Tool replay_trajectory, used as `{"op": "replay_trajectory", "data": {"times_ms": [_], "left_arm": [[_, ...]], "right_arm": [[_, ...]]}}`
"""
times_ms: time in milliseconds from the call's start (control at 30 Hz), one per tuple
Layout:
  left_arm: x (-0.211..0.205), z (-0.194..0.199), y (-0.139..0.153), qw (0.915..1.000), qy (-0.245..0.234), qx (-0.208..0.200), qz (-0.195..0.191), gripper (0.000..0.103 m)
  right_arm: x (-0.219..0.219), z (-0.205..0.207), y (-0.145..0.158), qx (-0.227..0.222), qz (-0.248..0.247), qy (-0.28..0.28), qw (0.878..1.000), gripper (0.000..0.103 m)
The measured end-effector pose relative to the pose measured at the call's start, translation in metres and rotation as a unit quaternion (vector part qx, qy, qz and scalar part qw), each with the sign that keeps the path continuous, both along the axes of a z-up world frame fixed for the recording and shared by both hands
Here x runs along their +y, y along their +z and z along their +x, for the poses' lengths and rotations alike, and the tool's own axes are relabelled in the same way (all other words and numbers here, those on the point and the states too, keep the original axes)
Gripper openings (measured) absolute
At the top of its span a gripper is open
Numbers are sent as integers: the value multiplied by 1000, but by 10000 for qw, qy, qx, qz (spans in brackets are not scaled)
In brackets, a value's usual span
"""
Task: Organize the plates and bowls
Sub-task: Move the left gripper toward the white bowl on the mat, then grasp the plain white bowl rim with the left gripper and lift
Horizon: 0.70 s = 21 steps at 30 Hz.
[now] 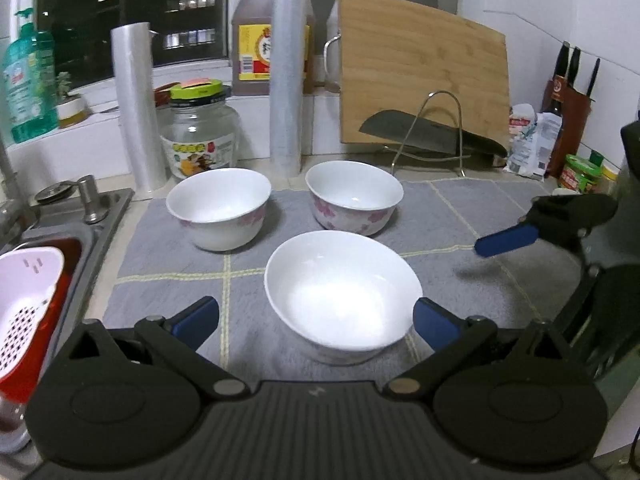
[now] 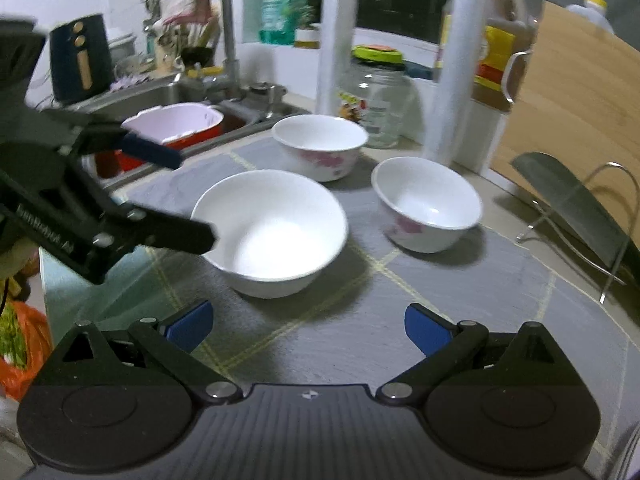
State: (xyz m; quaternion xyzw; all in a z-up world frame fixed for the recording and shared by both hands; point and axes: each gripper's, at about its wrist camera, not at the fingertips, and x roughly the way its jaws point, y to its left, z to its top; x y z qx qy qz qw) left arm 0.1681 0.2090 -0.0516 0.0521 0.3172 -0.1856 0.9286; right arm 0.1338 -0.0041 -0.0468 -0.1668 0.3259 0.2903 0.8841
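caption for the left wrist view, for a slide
Open left gripper straddles the nearest white bowl on the grey mat, two more bowls behind.

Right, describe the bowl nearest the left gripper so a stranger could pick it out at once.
Find the grey checked mat on the counter beside the steel sink. Three white ceramic bowls sit on it in a triangle. Yours is the front white bowl, alone nearest the open left gripper; unlike the two pink-flowered bowls behind, it looks almost plain white.

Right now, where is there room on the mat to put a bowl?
The mat's right part, between the nearest bowl and knife rack, lies bare. The back is crowded: two flowered bowls, jar and rolls.
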Motion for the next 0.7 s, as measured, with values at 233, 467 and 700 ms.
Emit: {"op": "replay_trajectory", "data": {"times_ms": [233, 467, 700], "left_arm": [[-2, 24, -5, 9995, -262, 147, 96, 102], [-5, 44, -10, 9982, -362, 467, 26, 102], [-13, 55, -14, 9965, -601, 572, 133, 100]], "right_arm": [[21, 5, -11, -66, -73, 129, 9999, 103], [31, 14, -17, -76, -2, 299, 9995, 103], [36, 20, -20, -53, 50, 370, 9993, 103]]}}
